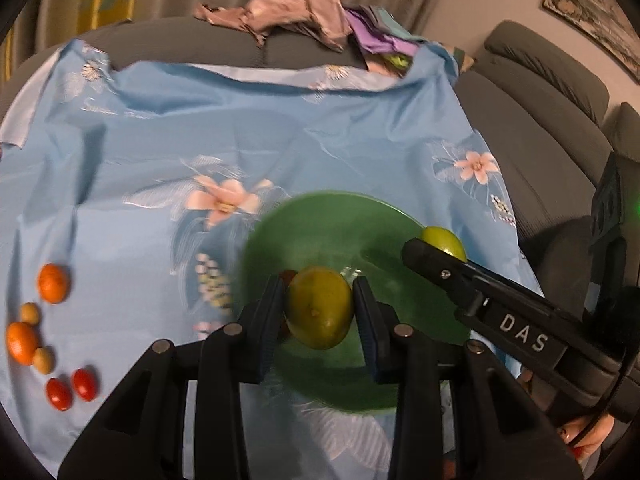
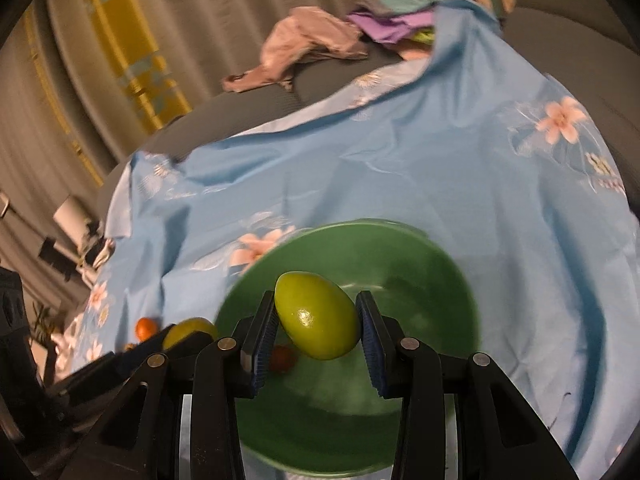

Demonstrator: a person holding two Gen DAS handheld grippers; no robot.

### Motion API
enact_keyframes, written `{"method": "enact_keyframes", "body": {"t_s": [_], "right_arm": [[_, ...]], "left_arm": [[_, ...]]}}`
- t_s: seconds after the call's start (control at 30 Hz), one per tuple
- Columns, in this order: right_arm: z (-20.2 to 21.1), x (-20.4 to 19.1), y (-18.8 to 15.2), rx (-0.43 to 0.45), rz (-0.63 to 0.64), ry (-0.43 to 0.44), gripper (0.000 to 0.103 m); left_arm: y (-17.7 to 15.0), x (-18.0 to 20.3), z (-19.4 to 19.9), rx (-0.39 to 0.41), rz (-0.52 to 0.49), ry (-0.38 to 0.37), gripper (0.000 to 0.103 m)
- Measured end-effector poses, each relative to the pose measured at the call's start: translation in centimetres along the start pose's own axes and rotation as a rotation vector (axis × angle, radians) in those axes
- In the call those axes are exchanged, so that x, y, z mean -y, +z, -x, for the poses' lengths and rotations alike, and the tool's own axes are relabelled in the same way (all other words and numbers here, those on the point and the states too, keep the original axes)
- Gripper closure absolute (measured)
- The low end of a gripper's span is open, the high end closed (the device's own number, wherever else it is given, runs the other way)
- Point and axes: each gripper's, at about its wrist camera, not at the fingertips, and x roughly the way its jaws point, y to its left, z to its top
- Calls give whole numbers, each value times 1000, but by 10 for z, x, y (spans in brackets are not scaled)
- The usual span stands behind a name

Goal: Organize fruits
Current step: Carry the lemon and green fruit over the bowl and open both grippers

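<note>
Fruits fill both our grippers: the left gripper [image 1: 320, 308] is clenched on a yellow-green fruit [image 1: 320, 307] in the lower middle of its frame, above the green bowl [image 1: 384, 216]. Our right gripper [image 2: 318, 316] clamps a bright green fruit [image 2: 317, 315] over the same bowl, low in its view. A small red fruit [image 2: 282, 358] lies inside the bowl. At the lower left of the left view, oranges [image 1: 53, 283], cherry tomatoes [image 1: 84, 384] and small tan fruits [image 1: 30, 313] sit on the blue floral cloth [image 1: 248, 120].
</note>
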Motion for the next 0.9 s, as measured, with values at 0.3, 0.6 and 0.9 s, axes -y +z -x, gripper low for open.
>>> {"method": "enact_keyframes", "body": {"t_s": [0.3, 0.6, 0.9], "right_arm": [[-14, 29, 1, -52, -57, -60, 62], [-23, 36, 0, -93, -62, -137, 62], [-5, 22, 3, -19, -33, -80, 41]], "left_arm": [[3, 16, -34, -60, -28, 24, 67], [-4, 12, -50, -116, 12, 28, 67], [1, -8, -7, -39, 43, 47, 38]]}}
